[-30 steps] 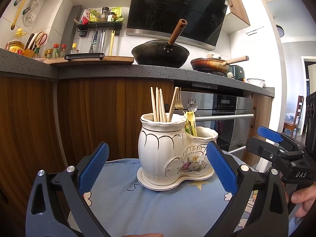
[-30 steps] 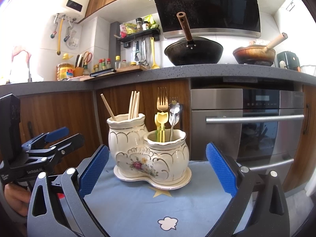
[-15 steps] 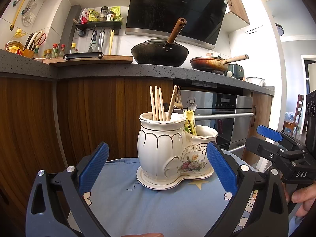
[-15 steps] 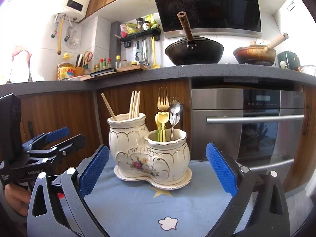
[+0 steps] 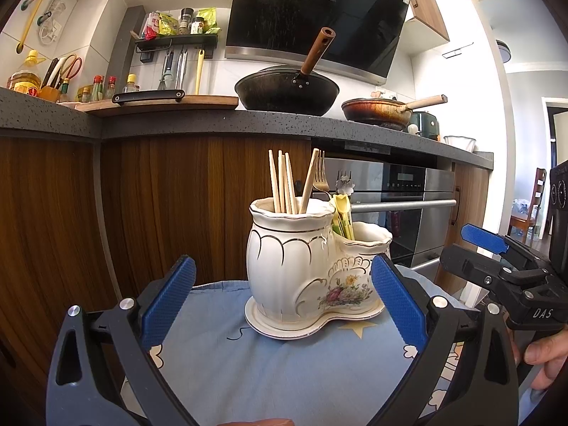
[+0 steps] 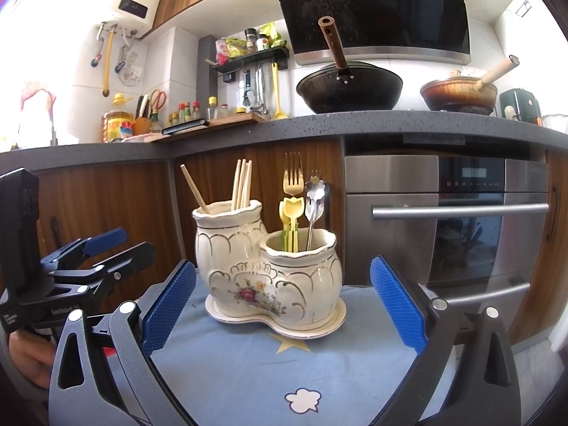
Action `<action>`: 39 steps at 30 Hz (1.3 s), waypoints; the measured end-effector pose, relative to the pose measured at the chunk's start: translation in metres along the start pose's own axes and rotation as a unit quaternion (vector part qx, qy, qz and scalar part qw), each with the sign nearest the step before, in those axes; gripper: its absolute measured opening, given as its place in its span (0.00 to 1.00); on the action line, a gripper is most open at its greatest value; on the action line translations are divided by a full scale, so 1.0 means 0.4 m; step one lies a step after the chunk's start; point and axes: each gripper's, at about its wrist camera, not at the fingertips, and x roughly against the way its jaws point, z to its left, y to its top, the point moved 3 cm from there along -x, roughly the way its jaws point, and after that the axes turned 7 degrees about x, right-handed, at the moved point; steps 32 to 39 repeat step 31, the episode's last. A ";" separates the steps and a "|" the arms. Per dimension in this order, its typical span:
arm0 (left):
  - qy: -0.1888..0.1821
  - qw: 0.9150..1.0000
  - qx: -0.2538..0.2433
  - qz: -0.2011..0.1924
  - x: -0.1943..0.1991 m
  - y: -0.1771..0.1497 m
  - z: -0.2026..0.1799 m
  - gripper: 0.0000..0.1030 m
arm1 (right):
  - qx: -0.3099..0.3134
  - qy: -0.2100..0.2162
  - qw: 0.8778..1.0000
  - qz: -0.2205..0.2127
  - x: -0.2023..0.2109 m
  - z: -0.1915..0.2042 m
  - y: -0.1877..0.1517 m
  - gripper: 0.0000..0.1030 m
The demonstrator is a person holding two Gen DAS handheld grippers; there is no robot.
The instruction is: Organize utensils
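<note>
A white ceramic two-pot utensil holder with gold trim and a flower print stands on a blue cloth. Its taller pot holds several wooden chopsticks. Its lower pot holds a gold fork, yellow plastic utensils and a silver spoon. My left gripper is open and empty, just in front of the holder. My right gripper is open and empty, also in front of it. Each gripper shows in the other's view: the right, the left.
A dark counter runs behind, with a black wok, a brown pan, a cutting board and bottles. A steel oven and wooden cabinet fronts stand below.
Almost nothing has changed. Both grippers stay open and the holder shifts only slightly in each view.
</note>
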 end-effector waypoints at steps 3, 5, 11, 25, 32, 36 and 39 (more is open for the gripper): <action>-0.002 1.000 -0.001 0.000 0.000 0.000 -0.001 0.95 | 0.001 -0.001 1.000 -0.002 -0.001 0.001 -0.001 0.95; -0.002 1.000 -0.001 -0.001 0.000 0.000 -0.001 0.95 | 0.001 -0.001 1.000 -0.002 -0.001 0.001 -0.002 0.95; -0.002 1.000 -0.004 -0.001 0.001 -0.001 -0.003 0.95 | 0.005 0.000 1.000 -0.003 0.000 0.005 -0.002 0.95; -0.010 1.000 -0.003 -0.002 0.006 0.001 -0.005 0.95 | -0.001 0.002 1.000 -0.001 0.000 0.007 -0.003 0.95; -0.009 1.000 -0.008 -0.009 0.017 0.003 -0.001 0.95 | 0.006 0.007 1.000 -0.005 0.004 0.017 -0.001 0.95; -0.009 1.000 -0.008 -0.009 0.017 0.003 -0.001 0.95 | 0.006 0.007 1.000 -0.005 0.004 0.017 -0.001 0.95; -0.009 1.000 -0.008 -0.009 0.017 0.003 -0.001 0.95 | 0.006 0.007 1.000 -0.005 0.004 0.017 -0.001 0.95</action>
